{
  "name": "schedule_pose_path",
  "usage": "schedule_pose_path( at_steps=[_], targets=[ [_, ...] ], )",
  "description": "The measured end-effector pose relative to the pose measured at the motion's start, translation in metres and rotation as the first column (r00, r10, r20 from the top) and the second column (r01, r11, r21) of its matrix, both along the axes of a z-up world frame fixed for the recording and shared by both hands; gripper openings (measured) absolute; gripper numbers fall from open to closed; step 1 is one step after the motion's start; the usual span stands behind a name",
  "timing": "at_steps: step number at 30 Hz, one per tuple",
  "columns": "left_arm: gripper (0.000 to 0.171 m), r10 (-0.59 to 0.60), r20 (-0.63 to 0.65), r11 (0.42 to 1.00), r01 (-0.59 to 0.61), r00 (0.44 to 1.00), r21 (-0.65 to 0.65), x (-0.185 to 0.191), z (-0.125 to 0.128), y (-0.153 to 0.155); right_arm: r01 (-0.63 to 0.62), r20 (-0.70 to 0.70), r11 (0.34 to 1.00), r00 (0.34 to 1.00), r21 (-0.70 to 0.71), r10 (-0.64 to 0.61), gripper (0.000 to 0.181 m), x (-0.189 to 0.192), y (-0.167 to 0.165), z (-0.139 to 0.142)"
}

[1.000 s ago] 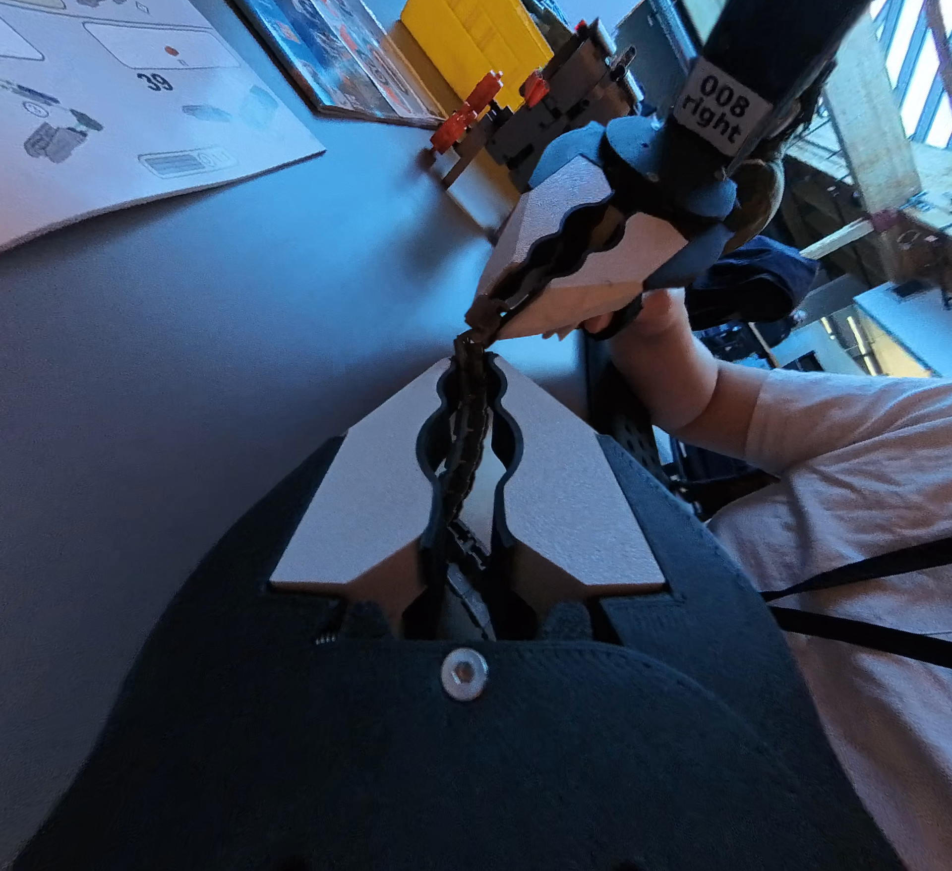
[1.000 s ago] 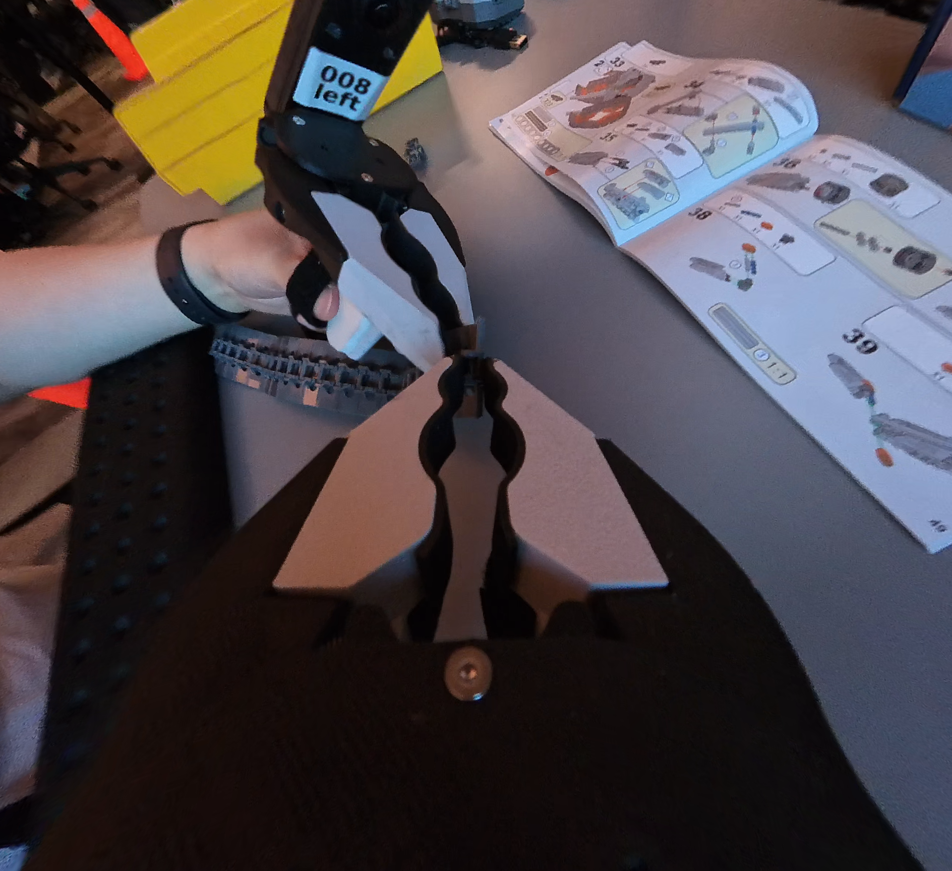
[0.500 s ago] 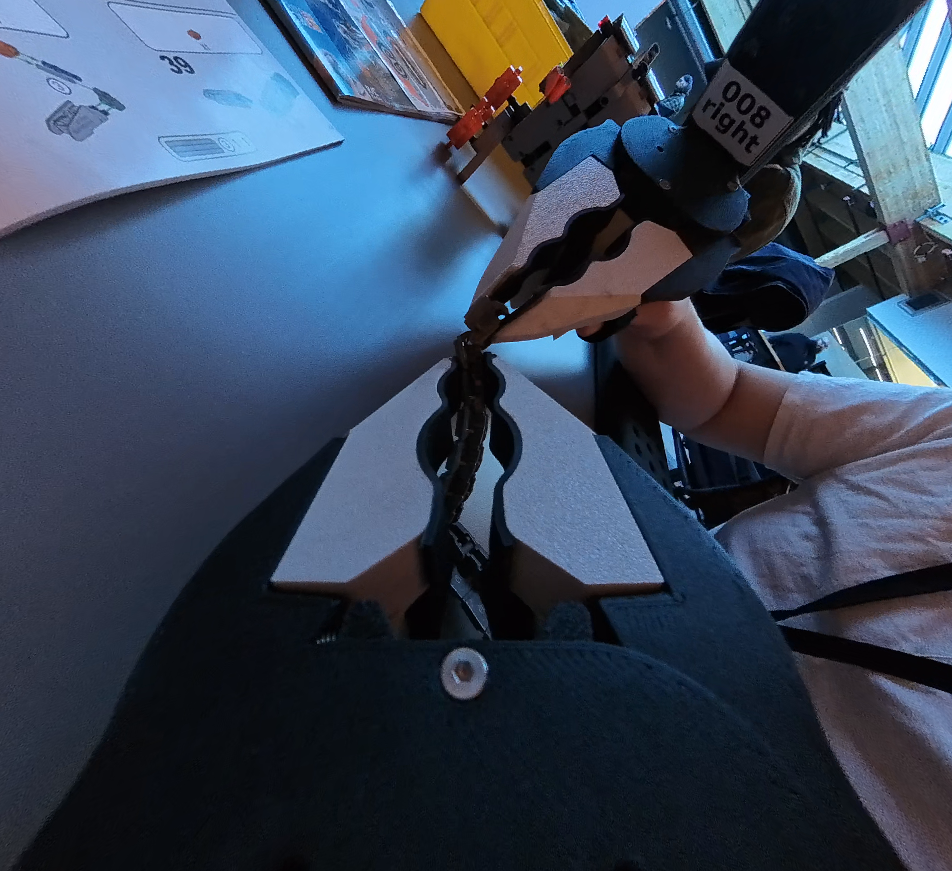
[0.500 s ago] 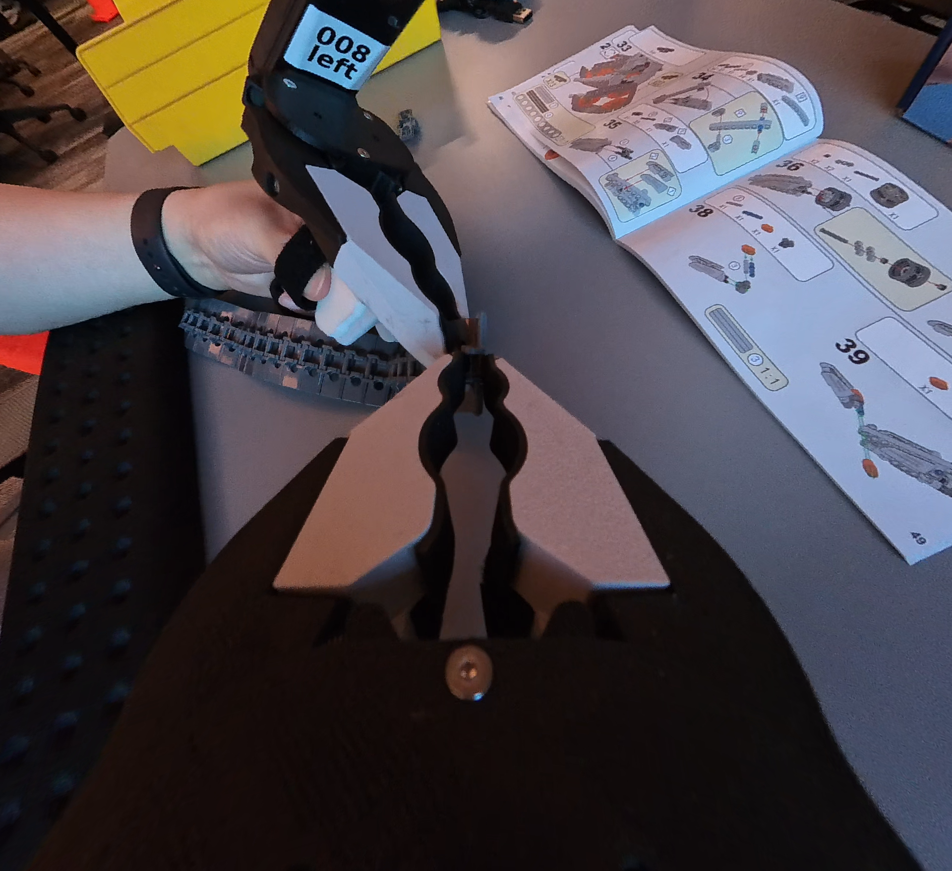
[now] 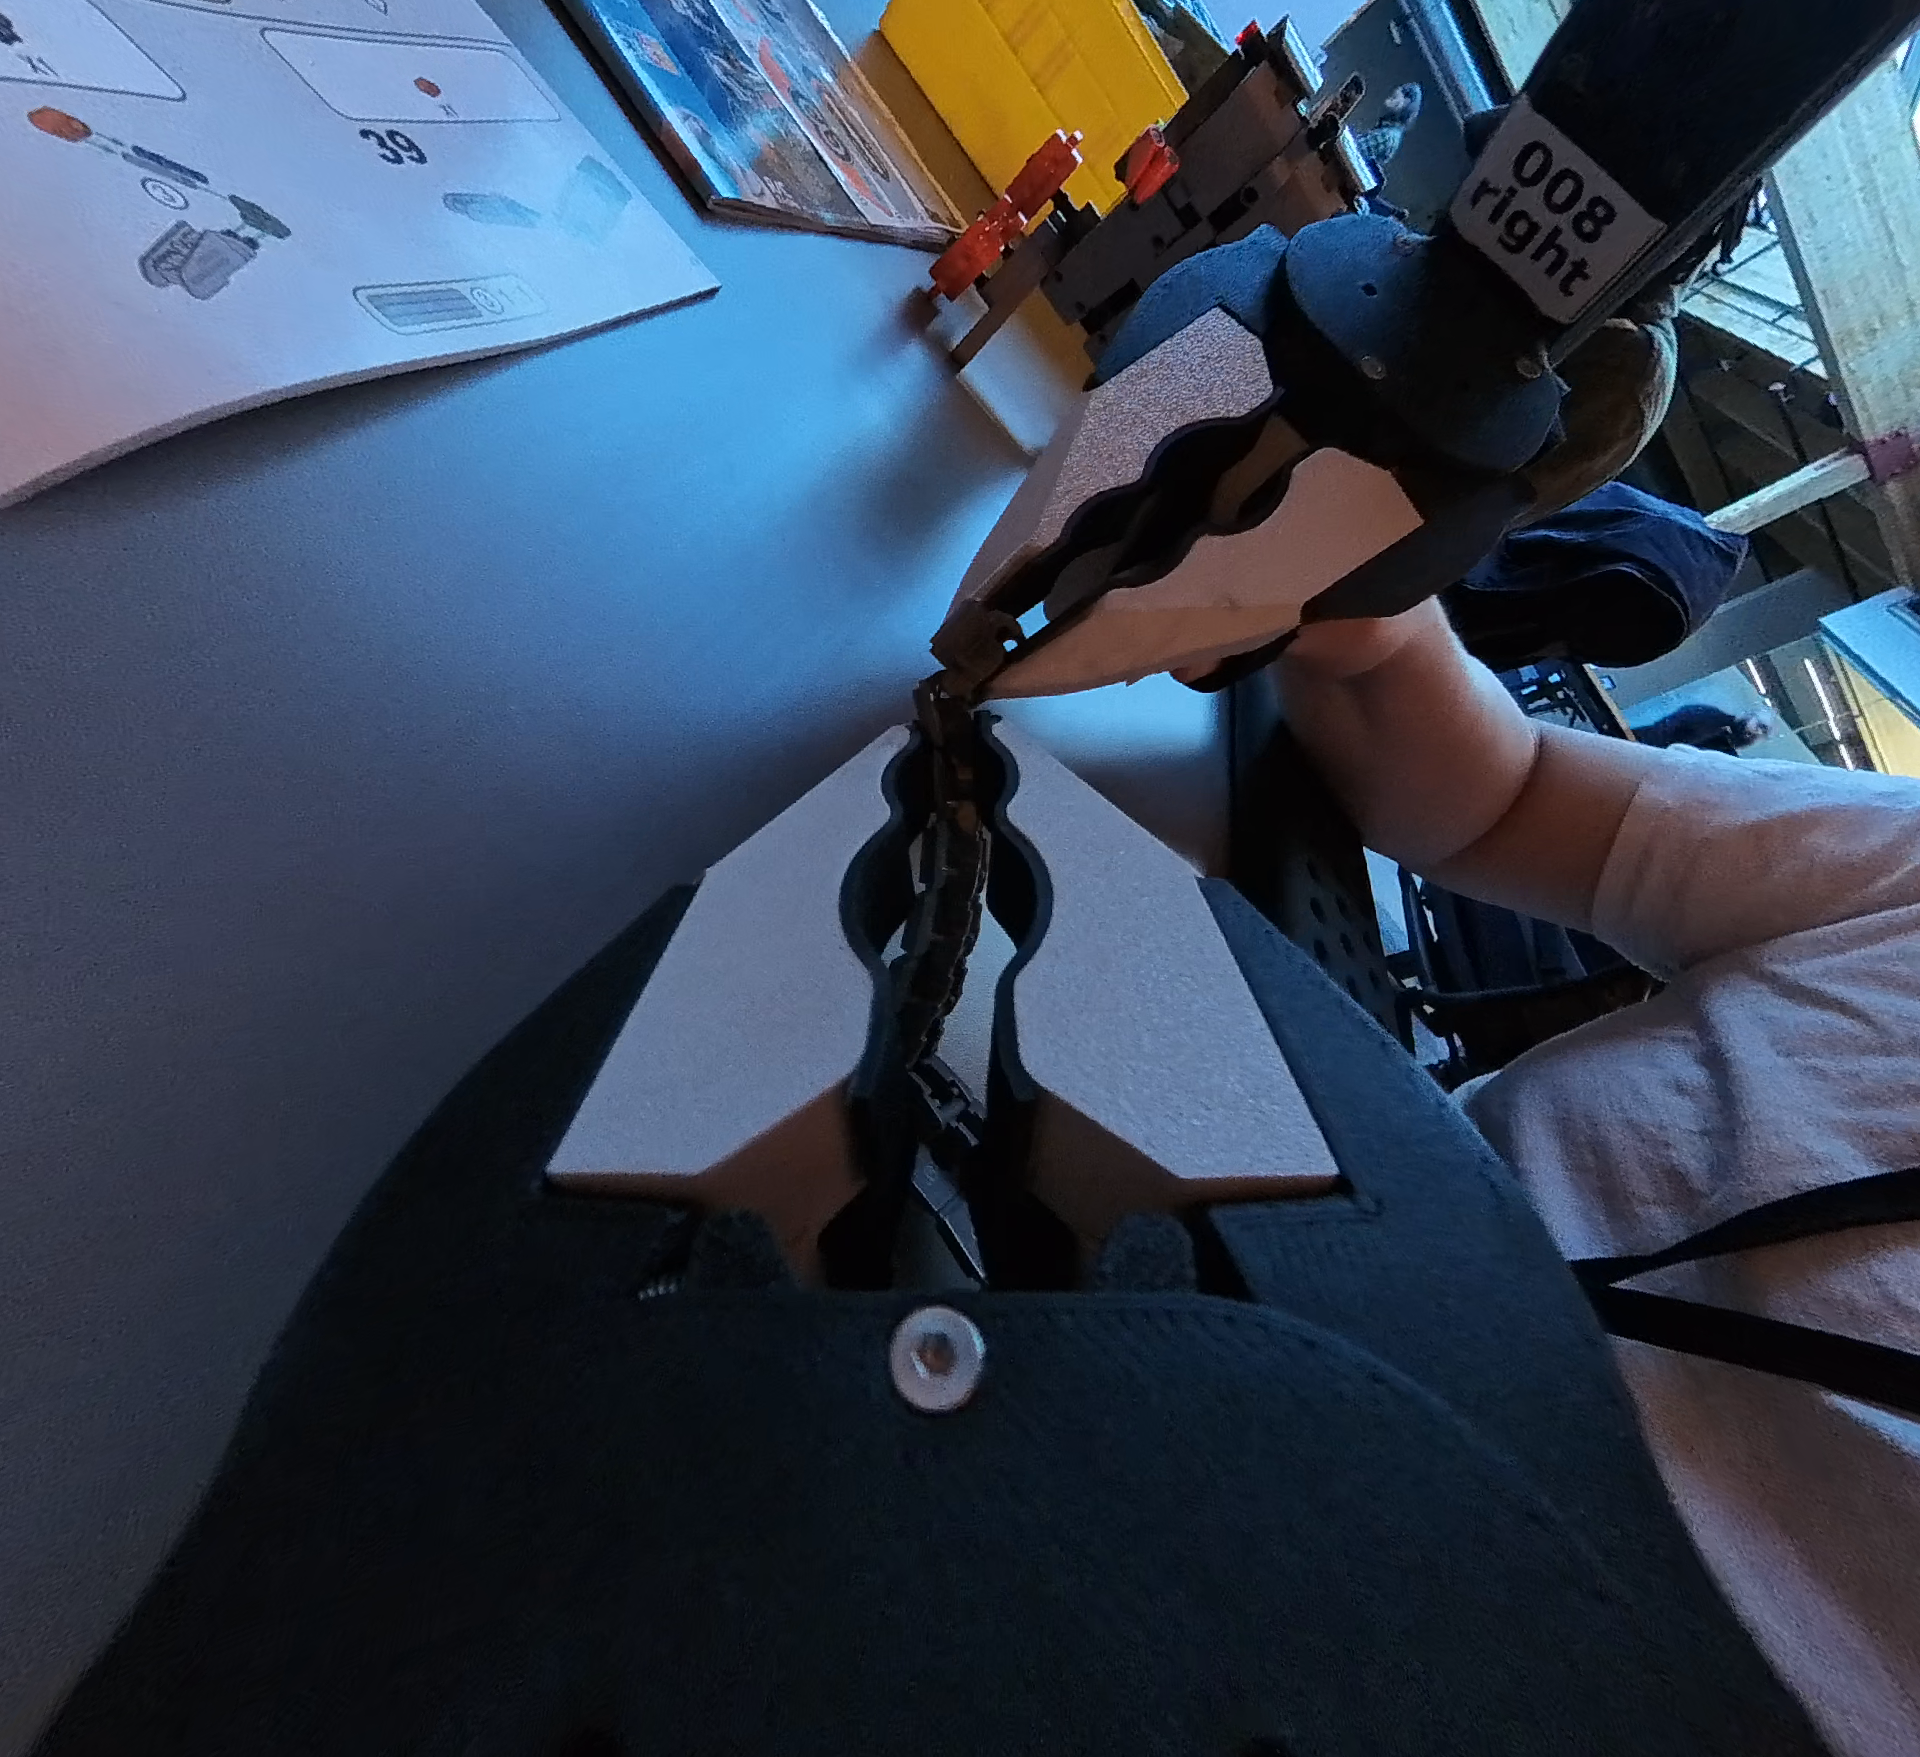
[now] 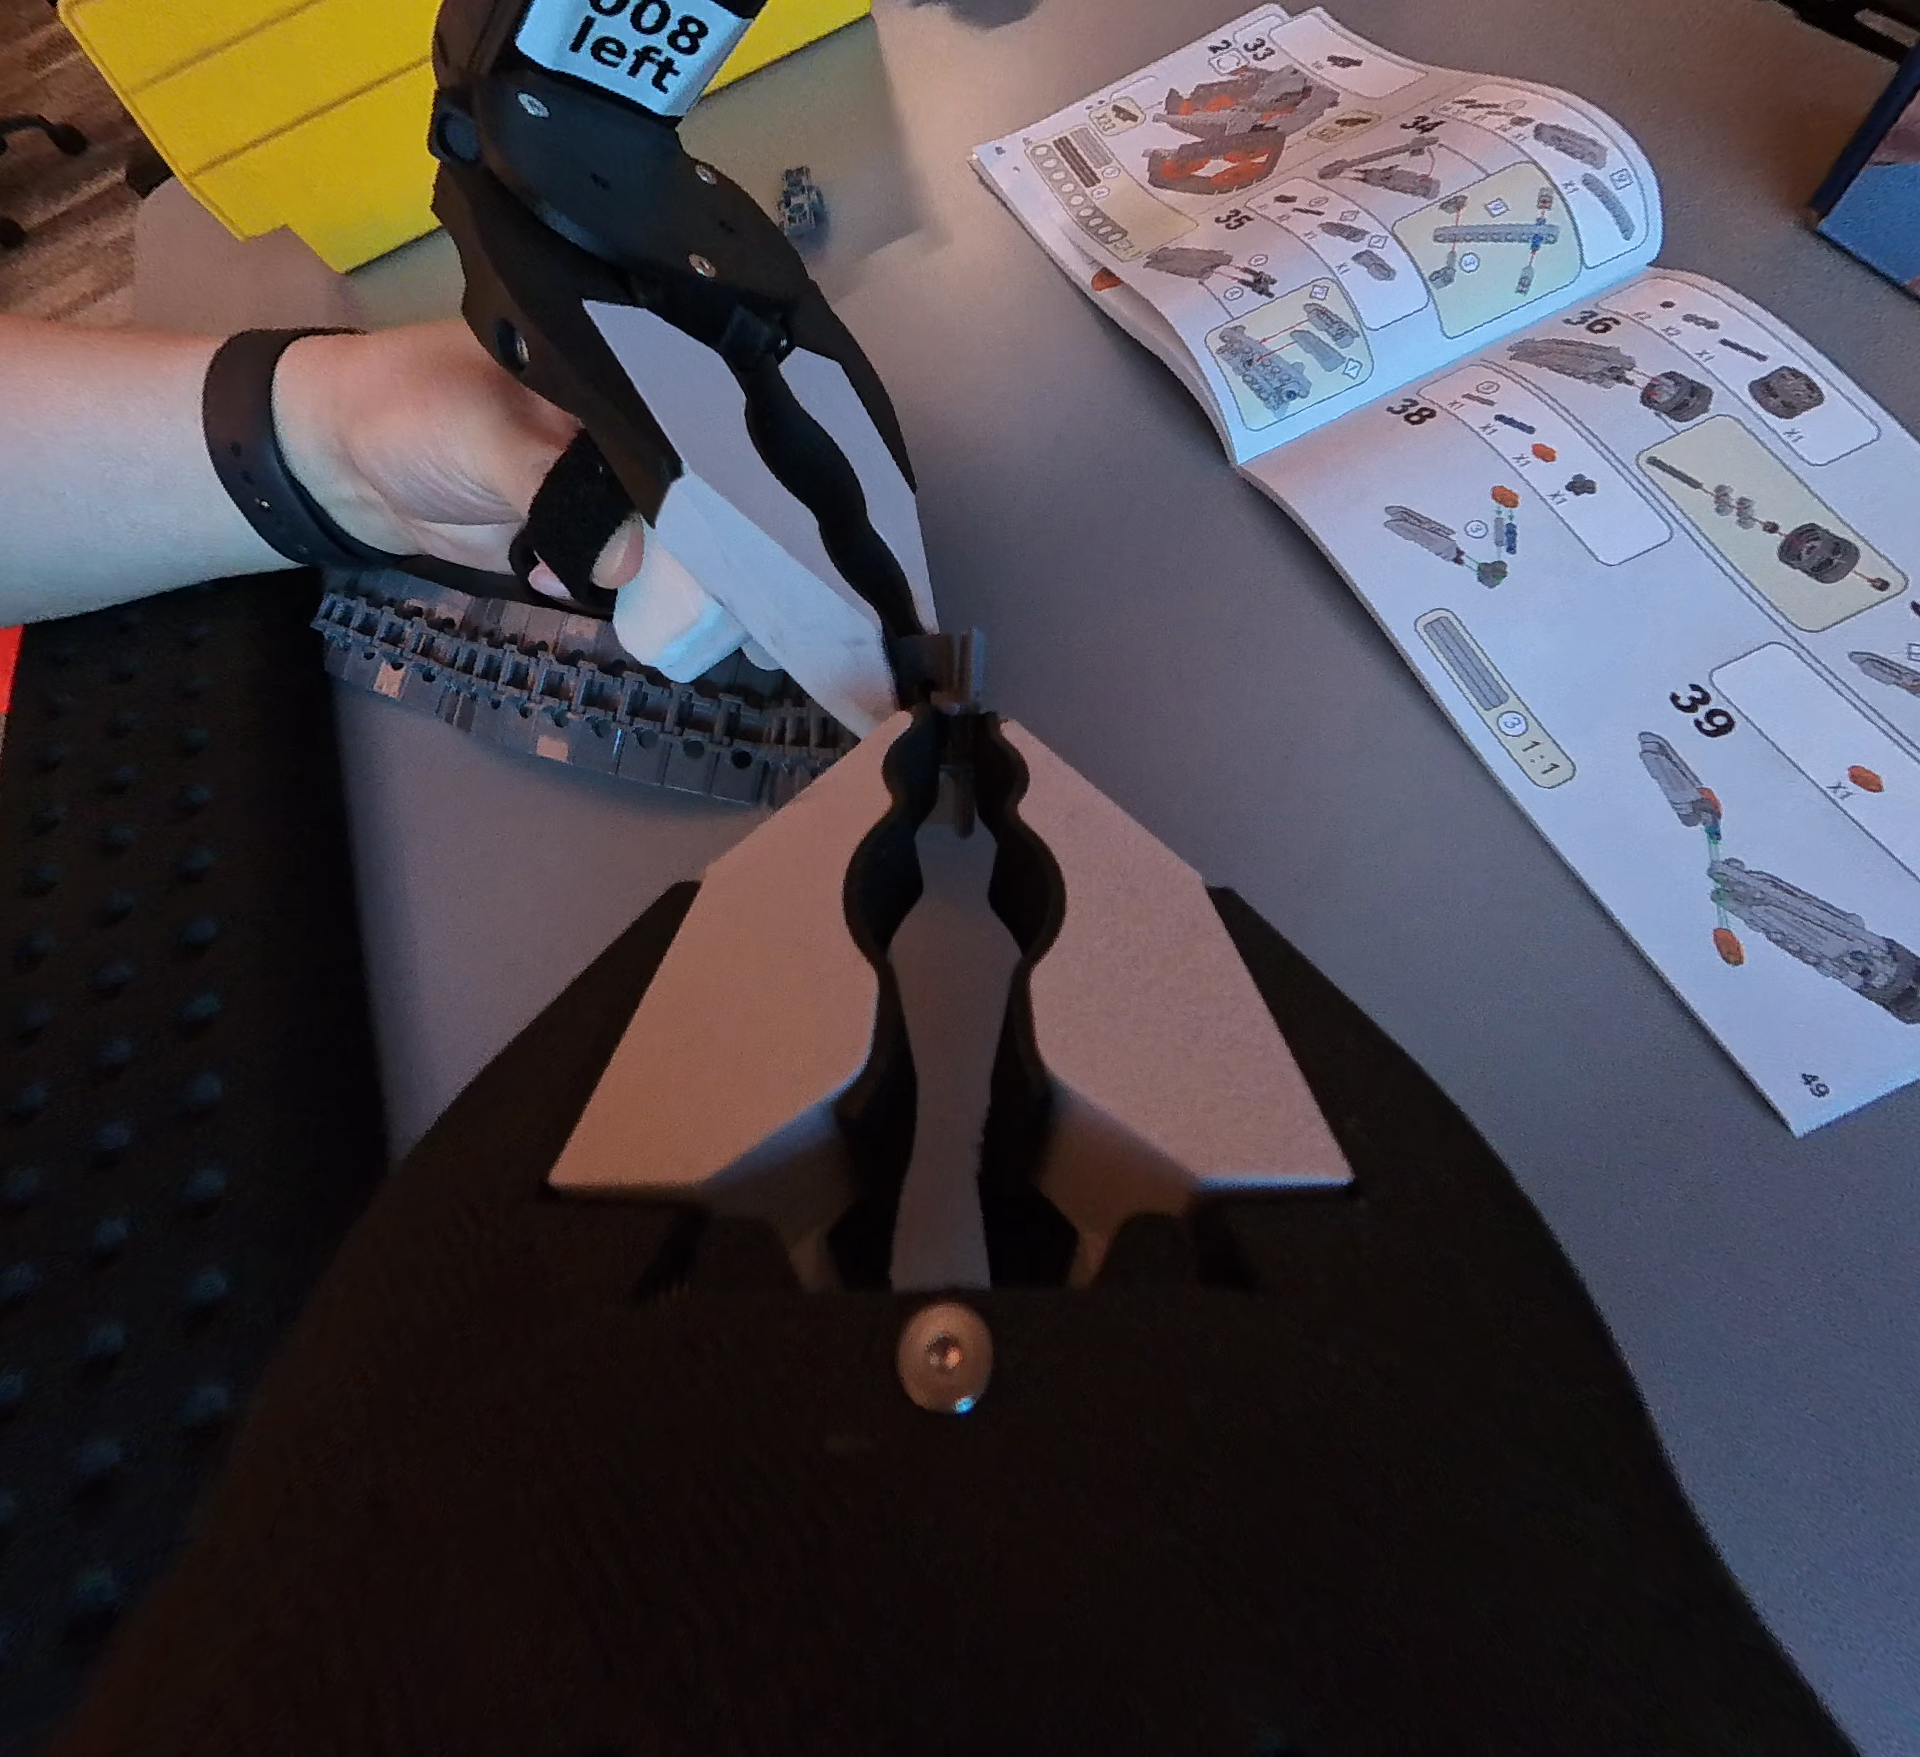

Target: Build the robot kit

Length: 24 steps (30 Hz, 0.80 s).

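**Two hand-held grippers meeting tip to tip over a grey table**

Left wrist view: the left gripper is closed on a strip of dark linked track pieces, which runs lengthwise between its fingers and sticks out past the tips. The right gripper comes in from the upper right, its tips pinched on a small dark link at the strip's far end; strip and link are touching (whether they are joined cannot be told). A hand and pale sleeve are seen behind the right gripper.

Right wrist view: the right gripper is closed at the tips on a small grey piece. The left gripper reaches down from the upper left, held by a hand with a black wristband, and meets the right gripper's tips directly.

Surroundings: a grey table; an open instruction booklet to the right, well apart from the grippers; a long grey track segment lying flat under the left gripper, near the table's edge; a yellow bin at the back left; a grey-and-orange block model beside the bin in the left wrist view; a black studded mat at far left.
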<state>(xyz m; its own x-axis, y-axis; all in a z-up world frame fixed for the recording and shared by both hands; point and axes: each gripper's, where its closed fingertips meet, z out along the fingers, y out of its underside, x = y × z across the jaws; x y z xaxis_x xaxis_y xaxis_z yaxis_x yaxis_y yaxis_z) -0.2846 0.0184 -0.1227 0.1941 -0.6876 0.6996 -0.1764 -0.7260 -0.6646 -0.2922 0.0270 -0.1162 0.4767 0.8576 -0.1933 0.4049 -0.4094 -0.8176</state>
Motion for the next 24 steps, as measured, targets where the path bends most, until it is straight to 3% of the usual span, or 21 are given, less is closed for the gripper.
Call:
schedule_pose_path(
  at_steps=[19, 24],
  targets=[
    [0.006, -0.007, -0.081, 0.999, 0.011, 0.997, 0.041, 0.003, -0.01, -0.003, -0.009, 0.133, 1.0, 0.991, 0.015, 0.007, 0.006, 0.002, -0.001, -0.013],
    [0.005, 0.004, 0.001, 1.0, -0.004, 1.0, -0.02, 0.0, -0.002, 0.003, 0.035, -0.017, 0.999, 0.999, -0.014, -0.035, 0.006, -0.002, 0.006, -0.002]
  ],
)
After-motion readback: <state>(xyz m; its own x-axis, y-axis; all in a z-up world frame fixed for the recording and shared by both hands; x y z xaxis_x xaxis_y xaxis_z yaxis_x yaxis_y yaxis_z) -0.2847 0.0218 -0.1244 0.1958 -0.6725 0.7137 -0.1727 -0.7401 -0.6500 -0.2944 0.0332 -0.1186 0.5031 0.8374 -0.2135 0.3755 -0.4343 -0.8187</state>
